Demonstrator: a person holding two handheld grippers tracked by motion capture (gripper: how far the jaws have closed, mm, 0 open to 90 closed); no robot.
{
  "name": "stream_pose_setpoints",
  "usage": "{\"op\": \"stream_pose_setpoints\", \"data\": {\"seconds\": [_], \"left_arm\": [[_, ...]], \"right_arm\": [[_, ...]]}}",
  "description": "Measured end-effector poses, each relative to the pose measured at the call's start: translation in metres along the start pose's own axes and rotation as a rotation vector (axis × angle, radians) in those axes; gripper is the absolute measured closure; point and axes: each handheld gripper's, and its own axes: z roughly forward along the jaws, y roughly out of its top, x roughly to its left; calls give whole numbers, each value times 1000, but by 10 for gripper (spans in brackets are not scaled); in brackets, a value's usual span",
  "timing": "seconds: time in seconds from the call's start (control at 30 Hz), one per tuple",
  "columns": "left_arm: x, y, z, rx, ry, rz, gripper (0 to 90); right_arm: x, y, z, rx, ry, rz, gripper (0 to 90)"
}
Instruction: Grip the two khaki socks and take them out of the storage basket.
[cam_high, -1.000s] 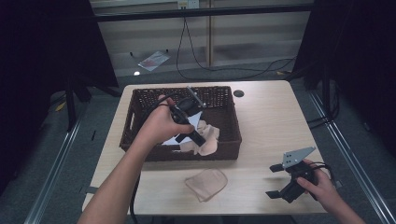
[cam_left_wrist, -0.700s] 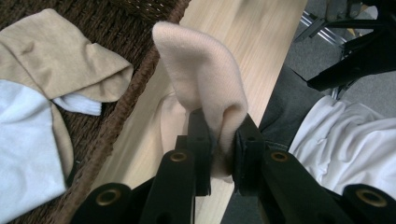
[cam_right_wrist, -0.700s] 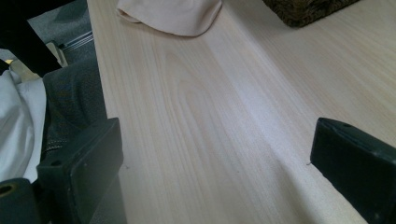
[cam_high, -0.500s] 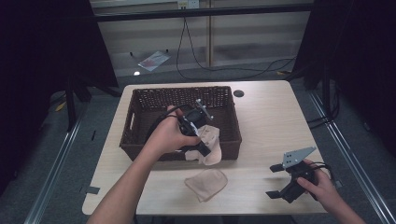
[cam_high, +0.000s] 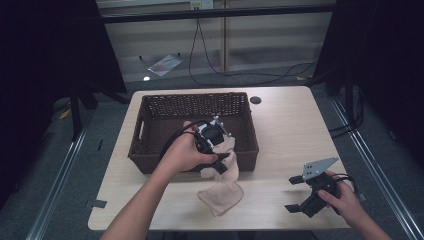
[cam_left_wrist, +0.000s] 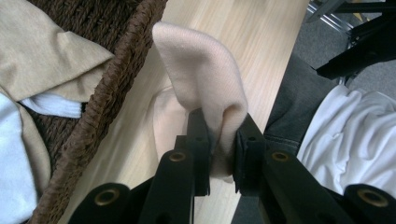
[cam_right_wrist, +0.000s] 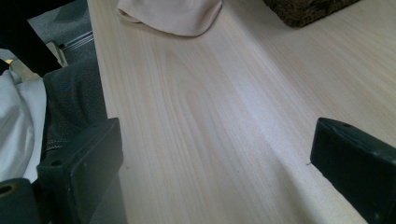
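Observation:
A beige sock (cam_high: 221, 194) drapes from the front edge of the brown wicker basket (cam_high: 150, 150) down onto the table. My left gripper (cam_high: 219, 166) is shut on the sock's upper part just outside the basket's front wall; in the left gripper view the sock (cam_left_wrist: 205, 88) is pinched between the two black jaws of my left gripper (cam_left_wrist: 220, 154), its lower end resting on the wood. My right gripper (cam_high: 298, 194) rests on the table at the front right with its jaws wide apart and nothing between them; in the right gripper view the sock's toe (cam_right_wrist: 170, 16) lies far ahead.
Inside the basket lie more beige cloth (cam_left_wrist: 44, 60) and white cloth (cam_left_wrist: 11, 154). A person's lap shows past the table's near edge (cam_left_wrist: 336, 135). Cables run across the floor behind the table (cam_high: 240, 75). A small dark disc (cam_high: 255, 100) sits near the table's back edge.
My left gripper has carried the sock out of the basket toward the near side and lowered it, so the sock now trails onto the table. The right gripper has not moved.

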Motion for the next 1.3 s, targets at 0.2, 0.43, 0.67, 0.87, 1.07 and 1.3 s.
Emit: {"op": "stream_pose_setpoints", "data": {"seconds": [0.2, 0.43, 0.67, 0.87, 1.07, 1.3], "left_arm": [[-1, -3, 8, 13, 2, 2, 790], [-1, -5, 17, 18, 8, 14, 767], [-1, -9, 20, 9, 39, 1, 480], [-2, -11, 20, 11, 39, 10, 337], [-5, -17, 18, -9, 51, 14, 222], [-7, -28, 19, -24, 77, 33, 157]], "right_arm": [[0, 0, 0, -6, 5, 2, 25], [0, 0, 0, -6, 4, 1, 25], [0, 0, 0, -6, 4, 0, 25], [1, -1, 0, -4, -1, 5, 25], [1, 0, -1, -3, -2, 2, 25], [1, 0, -1, -3, -3, 3, 25]]}}
